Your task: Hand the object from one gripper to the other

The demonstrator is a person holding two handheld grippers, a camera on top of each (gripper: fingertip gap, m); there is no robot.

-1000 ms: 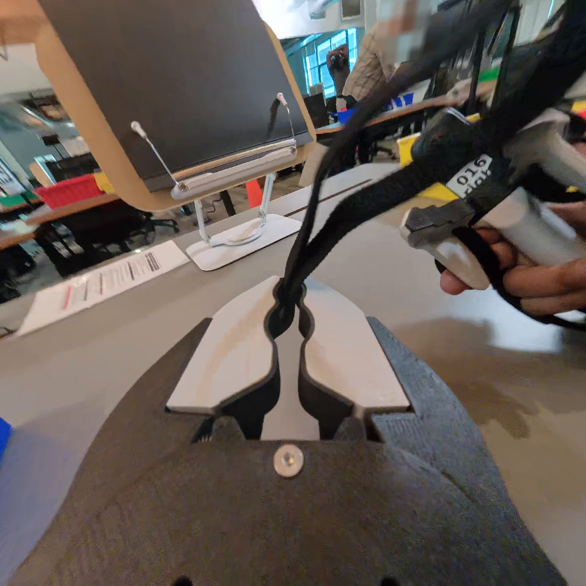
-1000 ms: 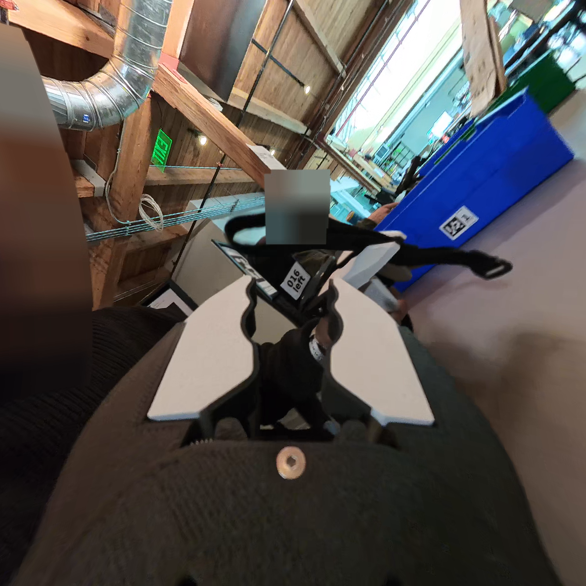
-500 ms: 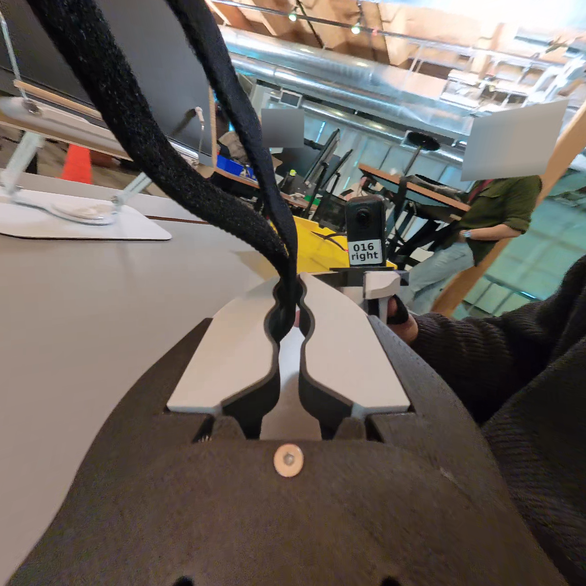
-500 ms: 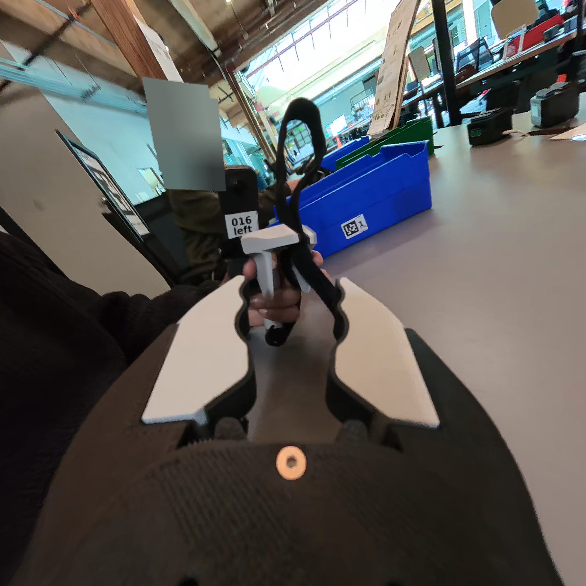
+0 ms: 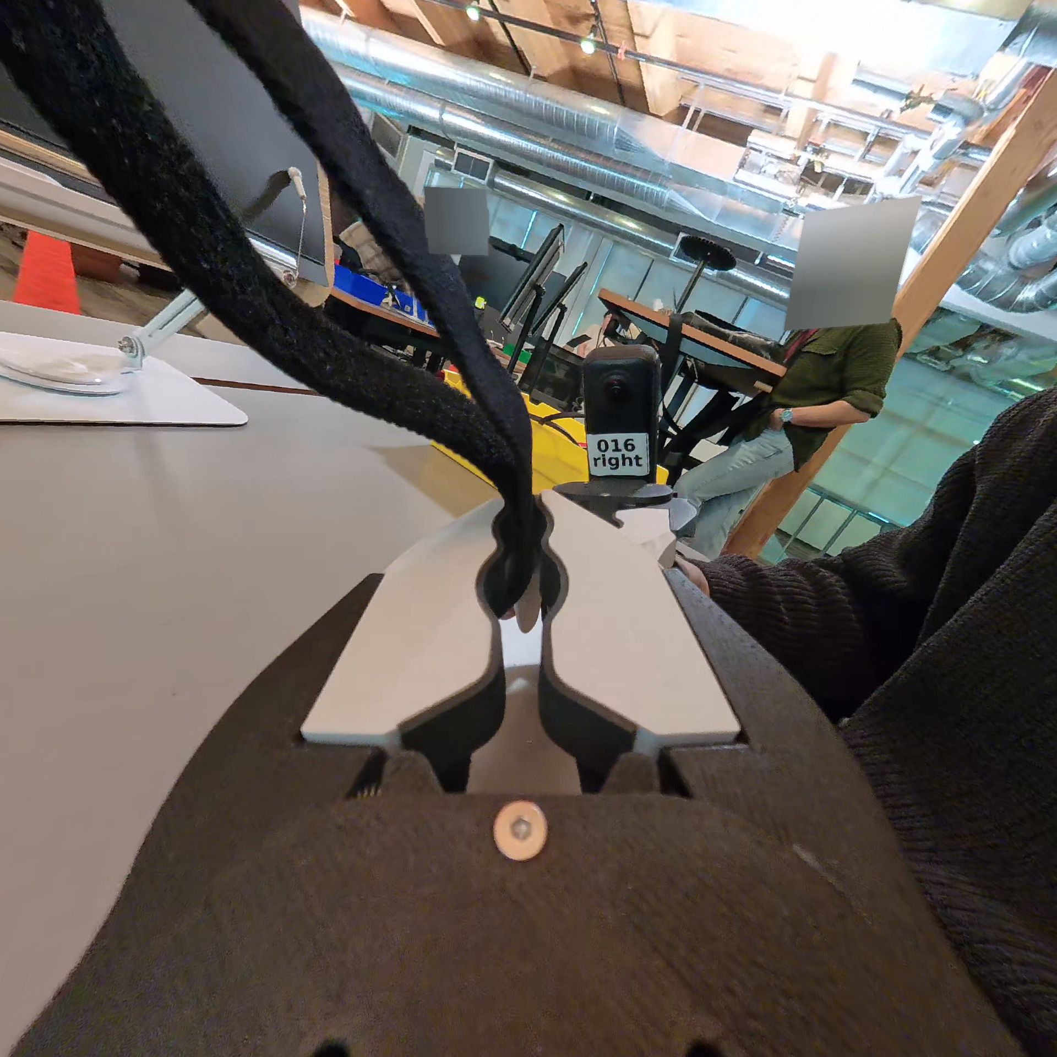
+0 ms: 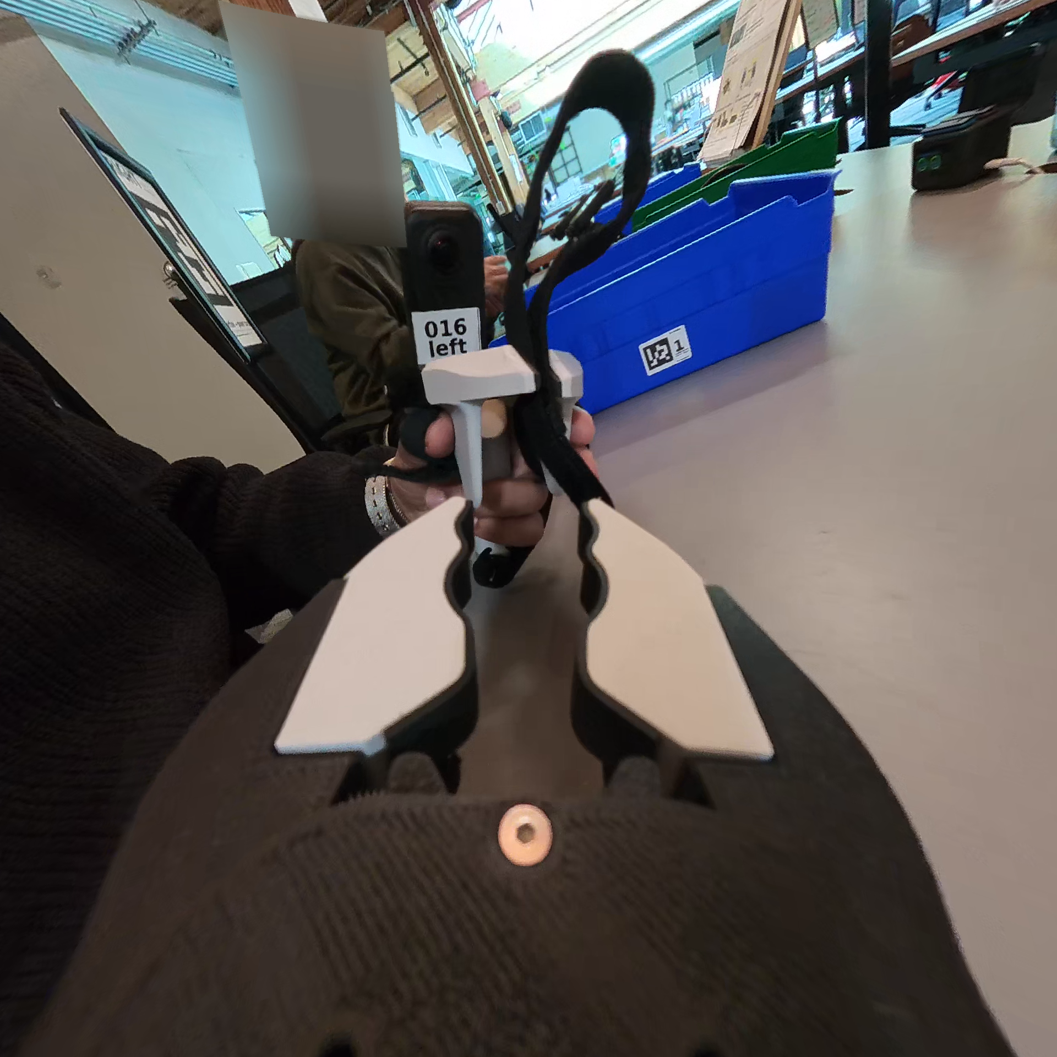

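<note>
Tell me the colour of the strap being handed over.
Black strap, clearest in the right wrist view.

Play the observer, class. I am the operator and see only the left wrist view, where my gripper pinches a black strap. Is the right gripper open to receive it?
Observer: Yes. The right wrist view shows the right gripper open, jaws wide apart.
Operator: Is the strap between those jaws?
Observer: It is not gripped. The black strap hangs below the left gripper, and one strand comes down close to one of the right gripper's fingertips. Whether they touch is unclear.
Operator: Where does the strap go above my frame?
Observer: It rises into a closed loop that stands free above the left gripper.
</note>
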